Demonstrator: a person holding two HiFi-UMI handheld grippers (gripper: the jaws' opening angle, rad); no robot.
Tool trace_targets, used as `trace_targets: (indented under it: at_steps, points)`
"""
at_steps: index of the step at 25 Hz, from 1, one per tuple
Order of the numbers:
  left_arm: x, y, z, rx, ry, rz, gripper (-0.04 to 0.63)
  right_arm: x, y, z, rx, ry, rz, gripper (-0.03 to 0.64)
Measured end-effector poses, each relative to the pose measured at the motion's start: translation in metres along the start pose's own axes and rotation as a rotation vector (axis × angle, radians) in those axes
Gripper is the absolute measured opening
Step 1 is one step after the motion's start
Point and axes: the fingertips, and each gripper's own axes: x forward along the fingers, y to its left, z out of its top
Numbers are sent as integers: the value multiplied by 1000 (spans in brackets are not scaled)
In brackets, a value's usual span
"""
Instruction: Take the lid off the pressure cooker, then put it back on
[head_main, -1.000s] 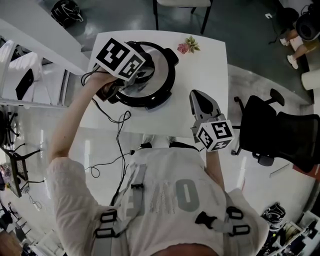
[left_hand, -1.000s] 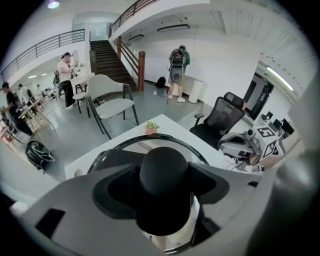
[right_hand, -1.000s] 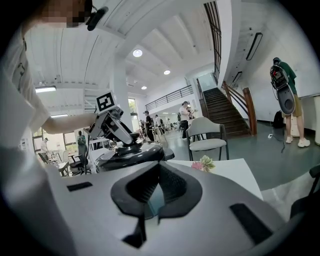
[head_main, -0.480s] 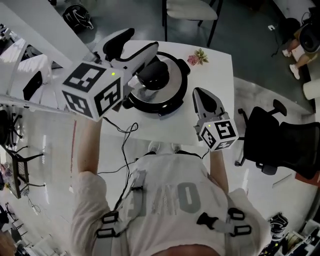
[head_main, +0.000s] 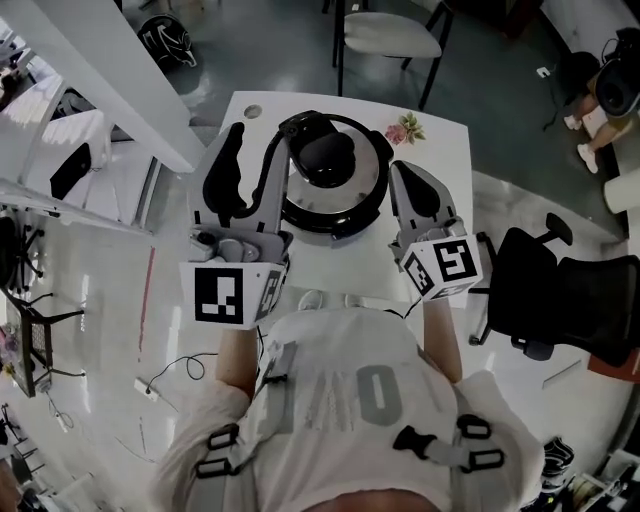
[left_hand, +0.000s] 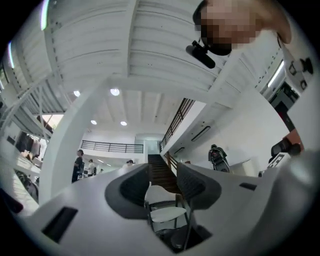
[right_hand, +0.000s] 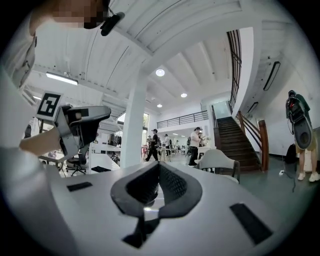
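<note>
The pressure cooker (head_main: 345, 205) stands on the white table (head_main: 445, 150), its lid (head_main: 365, 180) on it with the black knob (head_main: 325, 155) upward. My left gripper (head_main: 266, 132) is held up above the cooker's left side, touching nothing. Its jaws have just been closing and still stand apart with nothing between them; the left gripper view shows only a chair through the gap of the left gripper (left_hand: 162, 172). My right gripper (head_main: 400, 170) hovers just right of the cooker. In the right gripper view the right gripper (right_hand: 157, 166) has its pads meeting, empty.
A small pink flower (head_main: 405, 130) lies at the table's far right corner. A white chair (head_main: 385, 35) stands beyond the table and a black office chair (head_main: 560, 280) to its right. A white beam (head_main: 110, 90) runs along the left.
The left gripper has come up off the cooker's left side, swung up from pointing down to pointing forward, and its jaws have narrowed. The right gripper has risen beside the cooker.
</note>
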Motion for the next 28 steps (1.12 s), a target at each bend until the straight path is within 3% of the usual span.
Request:
trace_targets:
  at_steps: [5, 8, 16, 28]
  points:
    - [-27, 20, -31, 18, -12, 187, 93, 4, 4, 8, -26, -33, -27, 5]
    - [-34, 29, -47, 47, 16, 235, 18, 2, 2, 10, -17, -57, -55, 5]
    - [-31, 25, -69, 18, 68, 224, 17, -3, -6, 4, -3, -47, -90, 5]
    - [-22, 10, -73, -14, 73, 175, 17, -10, -16, 1, 1, -37, -124, 5]
